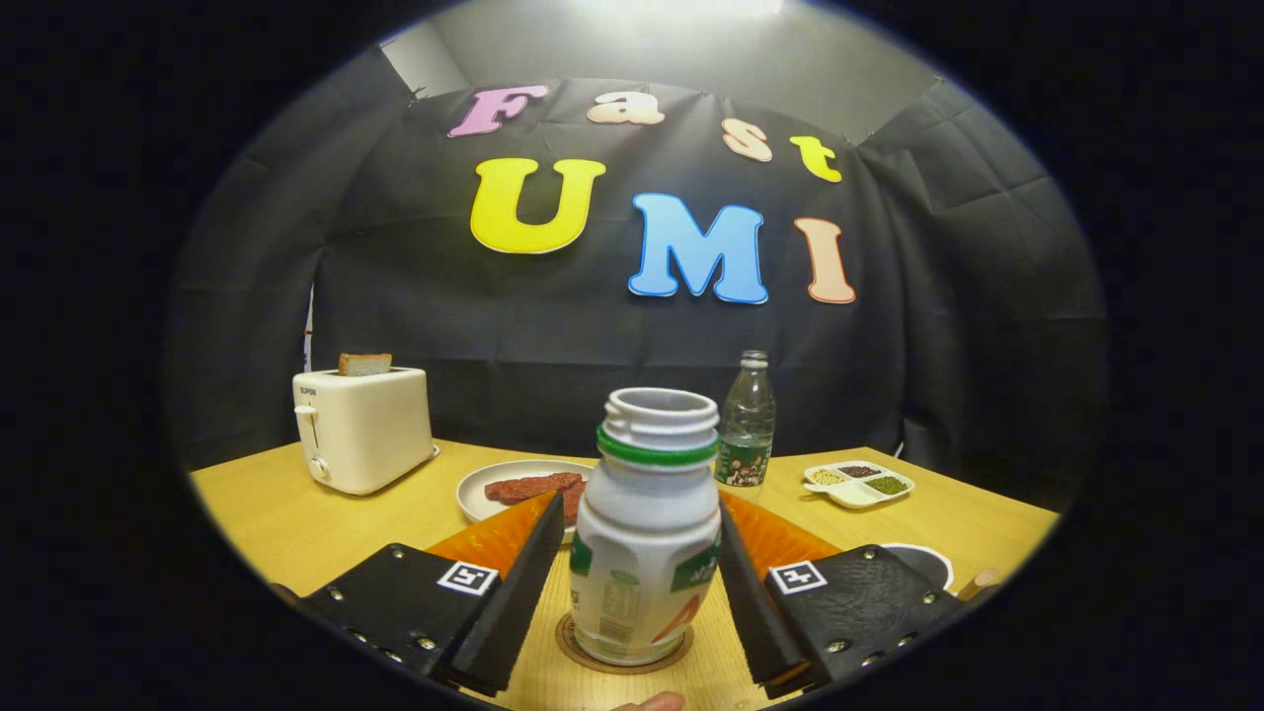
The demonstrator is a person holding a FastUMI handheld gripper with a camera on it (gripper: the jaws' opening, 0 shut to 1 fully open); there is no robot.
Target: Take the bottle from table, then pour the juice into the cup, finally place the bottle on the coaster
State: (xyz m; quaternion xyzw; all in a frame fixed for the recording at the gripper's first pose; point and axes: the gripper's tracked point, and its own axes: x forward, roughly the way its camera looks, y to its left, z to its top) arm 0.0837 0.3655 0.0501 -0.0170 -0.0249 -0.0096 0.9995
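While the bottle (647, 533) stands upright on the round coaster (622, 647) on the wooden table (286, 518), we see it between the two fingers of the gripper (642, 578). The fingers flank its sides closely, yet we cannot tell whether they press on it or stand just clear. The bottle is white, with a green ring under its open, capless neck.

Beyond the fingers, at 11 o'clock from the bottle, lies a plate (484, 484) with dark red slices. Farther out at 10 o'clock stands a cream toaster (360, 427) with a slice of bread (364, 363) in its slot. At 1 o'clock rises a clear water bottle (747, 420), and at 2 o'clock a small divided dish (857, 483) of grains. The cup (928, 563) sits at 3 o'clock, behind the right finger.
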